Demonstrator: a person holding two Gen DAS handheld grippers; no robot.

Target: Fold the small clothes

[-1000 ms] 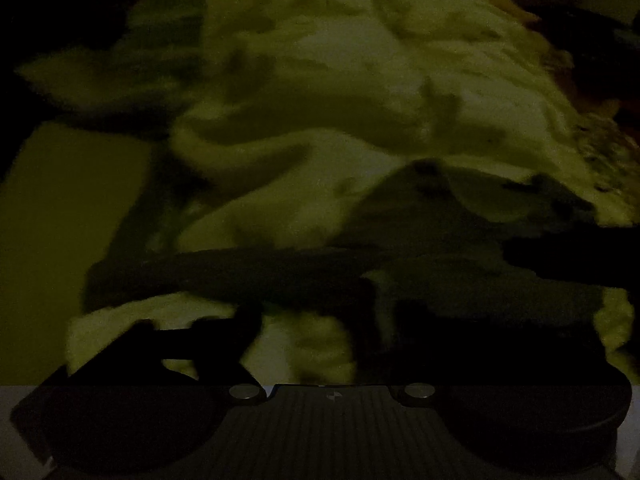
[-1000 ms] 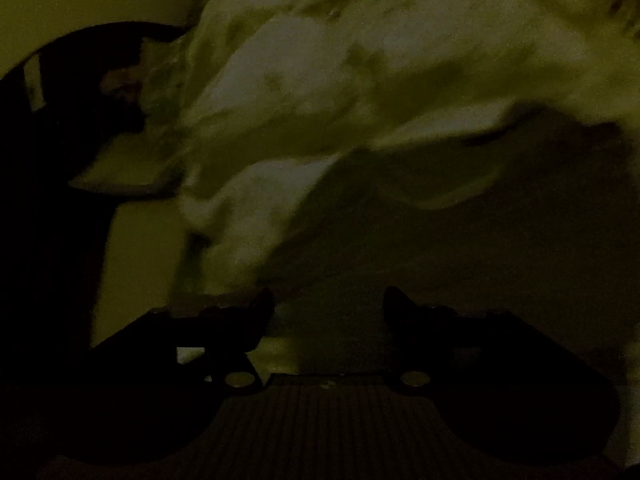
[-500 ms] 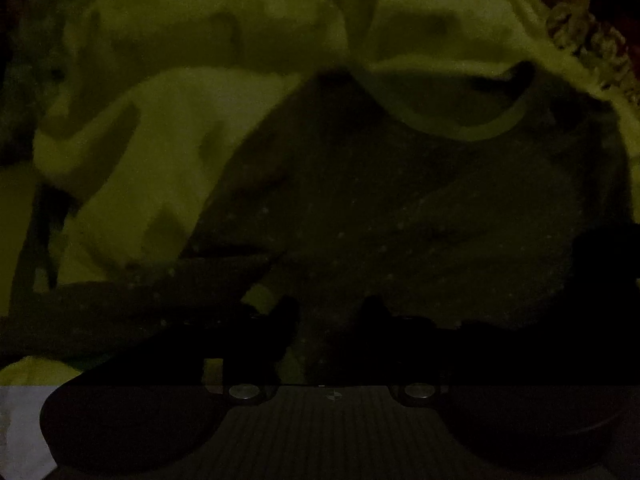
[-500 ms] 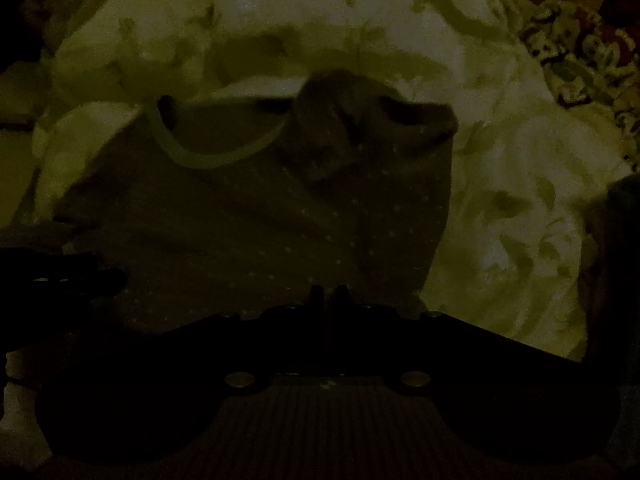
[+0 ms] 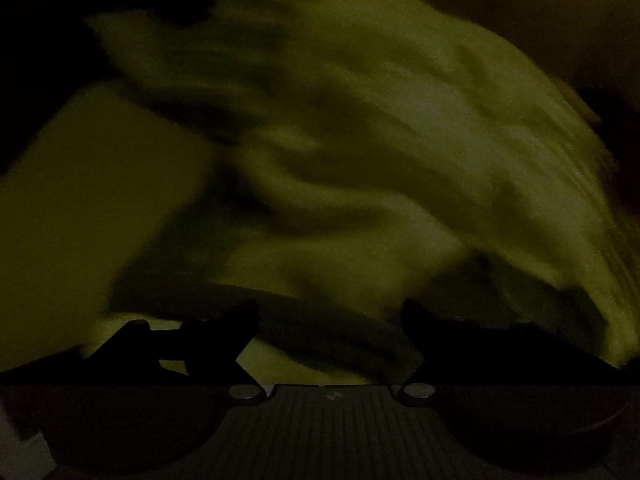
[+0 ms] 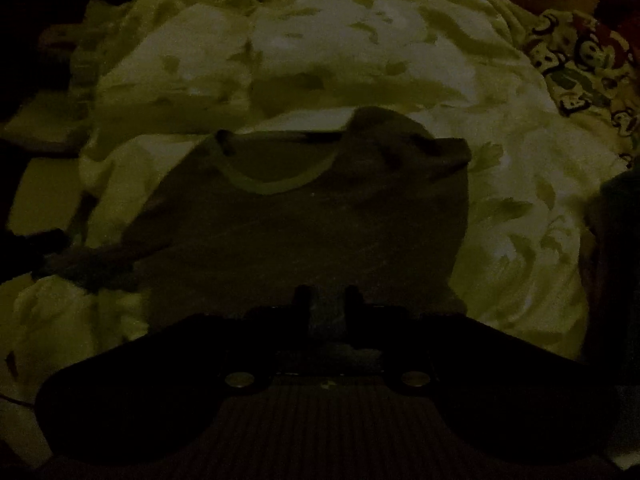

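Observation:
The scene is very dim. A small dark dotted shirt (image 6: pixel 304 232) with a pale neckline lies on a crumpled pale patterned blanket (image 6: pixel 340 48). My right gripper (image 6: pixel 326 300) sits at the shirt's near hem with its fingers a narrow gap apart, and dark cloth shows between them. My left gripper (image 5: pixel 330 320) is open wide above the blanket (image 5: pixel 380 140). A dark strip of cloth (image 5: pixel 328 336), seemingly a sleeve, crosses between its fingers without being pinched. The left wrist view is motion-blurred.
A colourful cartoon-print cloth (image 6: pixel 580 64) lies at the far right of the blanket. A flat pale surface (image 5: pixel 80 200) shows to the left of the blanket. Dark shapes border the left edge (image 6: pixel 32 60).
My left gripper has opened wide and swung left, off the shirt body. My right gripper has parted slightly from fully shut and stays at the shirt's hem.

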